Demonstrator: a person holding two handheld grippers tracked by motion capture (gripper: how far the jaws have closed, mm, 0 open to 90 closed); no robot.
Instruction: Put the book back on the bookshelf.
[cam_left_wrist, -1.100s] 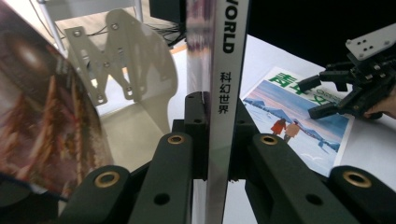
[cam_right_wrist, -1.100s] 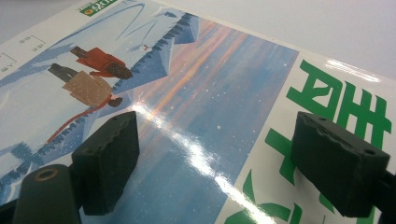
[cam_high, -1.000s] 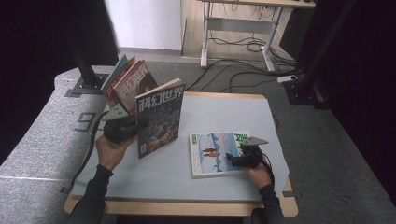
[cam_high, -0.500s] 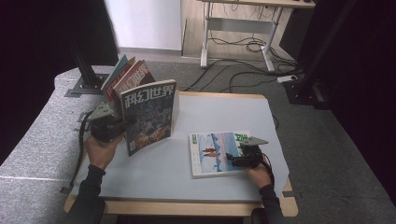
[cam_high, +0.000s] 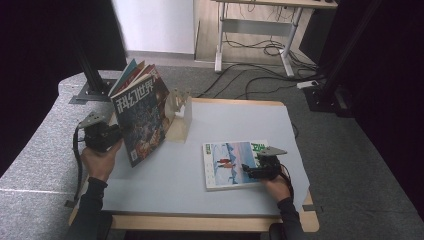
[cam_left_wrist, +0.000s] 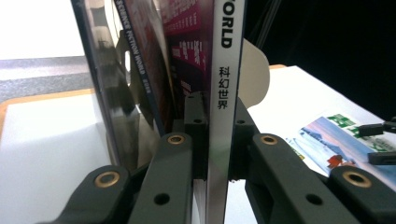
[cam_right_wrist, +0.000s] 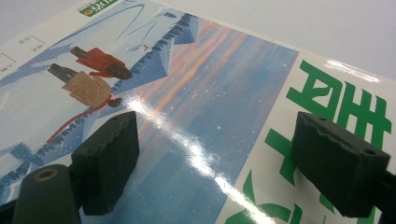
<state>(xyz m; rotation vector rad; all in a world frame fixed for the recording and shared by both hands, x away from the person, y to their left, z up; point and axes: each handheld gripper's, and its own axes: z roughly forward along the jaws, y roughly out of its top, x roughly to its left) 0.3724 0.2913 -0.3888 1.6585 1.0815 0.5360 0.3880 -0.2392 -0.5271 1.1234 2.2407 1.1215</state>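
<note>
My left gripper (cam_high: 111, 136) is shut on the spine of a science-fiction magazine (cam_high: 145, 117) and holds it upright above the table's left edge. In the left gripper view the white spine (cam_left_wrist: 225, 93) sits clamped between my jaws (cam_left_wrist: 217, 116). A second magazine (cam_high: 227, 162) with a snowy blue cover lies flat at the front right. My right gripper (cam_high: 248, 171) rests over its right part, open. In the right gripper view both pads stand wide apart above the glossy cover (cam_right_wrist: 187, 70), nothing between them.
Several more magazines (cam_high: 131, 76) stand leaning at the table's back-left corner, close behind the held one. A clear plastic stand (cam_high: 181, 111) sits just right of them. The white table top (cam_high: 240, 120) has bare room in its middle and back right.
My left hand has carried the upright magazine to the left, closer to the leaning magazines. The right gripper and the flat magazine have stayed where they were.
</note>
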